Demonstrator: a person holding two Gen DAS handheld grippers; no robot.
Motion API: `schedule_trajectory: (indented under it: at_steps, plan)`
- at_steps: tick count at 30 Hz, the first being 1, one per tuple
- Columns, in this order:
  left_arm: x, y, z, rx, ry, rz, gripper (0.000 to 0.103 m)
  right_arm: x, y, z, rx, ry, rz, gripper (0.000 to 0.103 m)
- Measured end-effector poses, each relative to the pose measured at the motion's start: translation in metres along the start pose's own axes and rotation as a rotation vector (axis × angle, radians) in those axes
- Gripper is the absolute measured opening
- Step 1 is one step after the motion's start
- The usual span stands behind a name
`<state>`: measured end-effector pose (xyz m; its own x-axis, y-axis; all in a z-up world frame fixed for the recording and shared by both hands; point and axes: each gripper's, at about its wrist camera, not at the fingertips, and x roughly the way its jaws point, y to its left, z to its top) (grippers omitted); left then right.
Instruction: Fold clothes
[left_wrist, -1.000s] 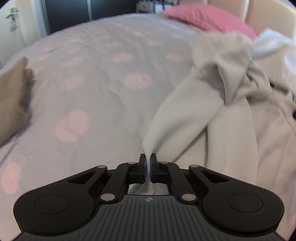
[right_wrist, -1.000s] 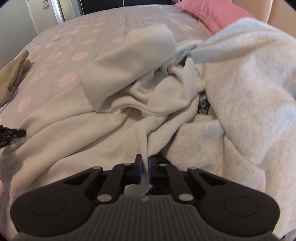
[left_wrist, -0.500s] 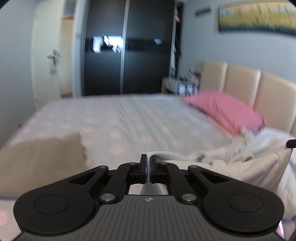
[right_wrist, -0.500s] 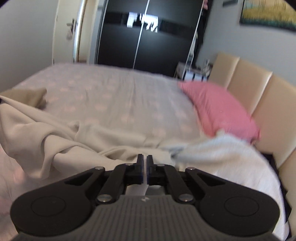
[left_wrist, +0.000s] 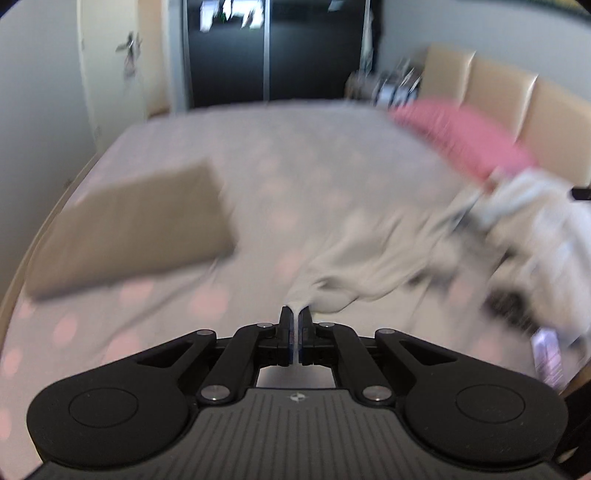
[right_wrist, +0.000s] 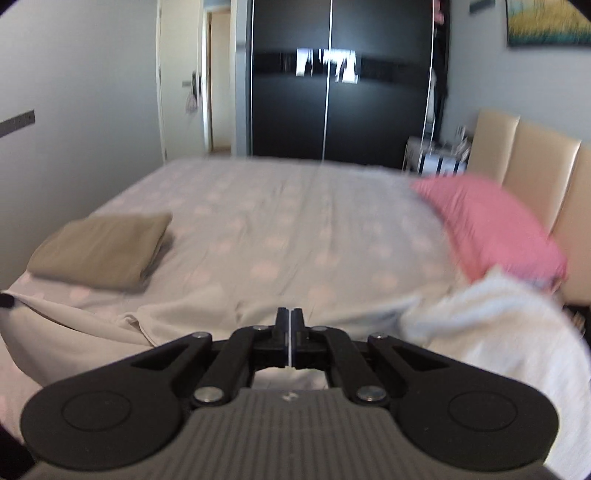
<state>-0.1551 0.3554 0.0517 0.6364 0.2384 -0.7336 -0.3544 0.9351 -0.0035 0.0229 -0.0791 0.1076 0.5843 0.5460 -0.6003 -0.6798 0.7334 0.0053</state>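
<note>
Since the frame a second ago both my claws have risen from close over the laundry, so the whole room now shows beyond them and the cream garment hangs lifted between them. Bed with pale grey cover printed in pink dots (right_wrist: 295, 236): fills the middle of both views. Black glossy sliding wardrobe (right_wrist: 332, 85): stands past the far edge of the bed. Cream padded headboard (right_wrist: 532, 162): along the bed's right side. Cream soft cotton garment (left_wrist: 369, 254): one edge rises to my left claw, the rest trails away rightward across the cover toward the heap; in the right wrist view it drapes low across the near edge of the bed (right_wrist: 207, 314). White fleecy garment (right_wrist: 491, 317): heaped at right, just below the pillow. Pink oblong pillow (right_wrist: 491, 229): against the headboard. Tan folded cloth (right_wrist: 103, 251): flat on the bed's left part, well apart from the garment. Left claw (left_wrist: 295, 317): jaws pinched tight on a gathered edge of the cream garment. Right claw (right_wrist: 290, 317): jaws nearly together with a thin fold of the same garment clamped between them, easing open slightly.
</note>
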Motion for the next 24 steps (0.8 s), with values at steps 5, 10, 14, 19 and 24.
schedule_trajectory:
  at_steps: [5, 10, 14, 19, 24]
  plan:
    - [0.05, 0.036, -0.036, -0.113, 0.118, 0.078, 0.001, 0.059, 0.0, -0.06, 0.06, 0.192, 0.048, 0.016]
    - [0.084, 0.059, -0.055, -0.171, 0.145, 0.131, 0.001, 0.112, 0.008, -0.121, 0.118, 0.334, 0.091, 0.04]
    - [0.099, 0.077, -0.068, -0.191, 0.152, 0.159, 0.001, 0.145, 0.02, -0.157, 0.158, 0.381, 0.124, 0.062]
    - [0.119, 0.088, -0.072, -0.21, 0.176, 0.169, 0.001, 0.178, 0.035, -0.177, 0.214, 0.408, 0.164, 0.063]
    - [0.129, 0.093, -0.072, -0.21, 0.184, 0.172, 0.001, 0.207, 0.046, -0.177, 0.287, 0.427, 0.188, 0.063]
